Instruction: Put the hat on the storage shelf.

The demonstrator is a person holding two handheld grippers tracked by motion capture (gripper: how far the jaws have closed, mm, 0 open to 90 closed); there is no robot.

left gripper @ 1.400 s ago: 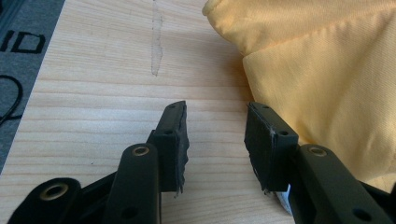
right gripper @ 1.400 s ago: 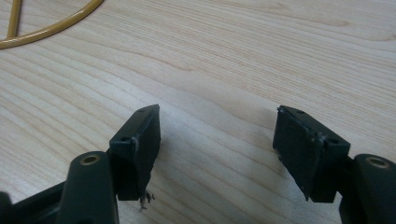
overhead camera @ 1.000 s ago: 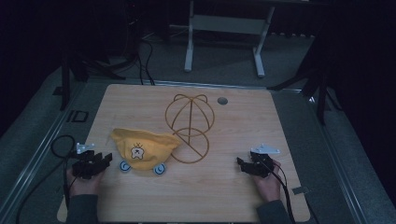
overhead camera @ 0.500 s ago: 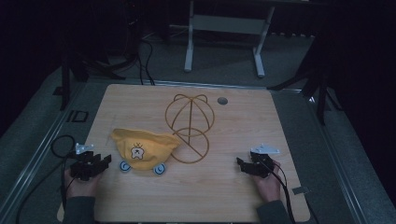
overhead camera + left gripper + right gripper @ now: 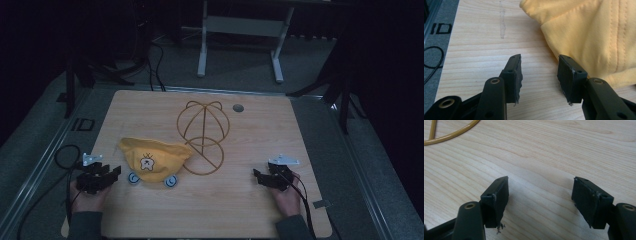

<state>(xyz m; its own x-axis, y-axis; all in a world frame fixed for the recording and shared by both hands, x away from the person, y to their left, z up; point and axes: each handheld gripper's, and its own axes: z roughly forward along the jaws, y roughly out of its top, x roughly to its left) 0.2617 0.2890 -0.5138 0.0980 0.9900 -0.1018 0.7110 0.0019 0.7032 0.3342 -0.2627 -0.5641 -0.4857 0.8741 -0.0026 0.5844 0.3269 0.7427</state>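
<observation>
A yellow cloth hat (image 5: 152, 157) with a small printed figure and two blue-and-white discs at its front edge lies left of centre on the wooden table (image 5: 235, 200). Beside it stands a golden wire hat stand (image 5: 203, 132), dome-shaped on a ring base. My left gripper (image 5: 114, 173) rests at the table's left edge, open, its jaws just short of the hat's edge (image 5: 584, 37). Low over bare wood at the right, my right gripper (image 5: 258, 176) is open and empty, and the stand's ring (image 5: 454, 133) curves past at the far left of its view.
A small grey round disc (image 5: 238, 107) sits near the table's far edge. Black cable (image 5: 62, 152) loops off the left side. A grey tape piece (image 5: 321, 203) lies at the right front corner. A metal frame (image 5: 240, 30) stands on the floor beyond.
</observation>
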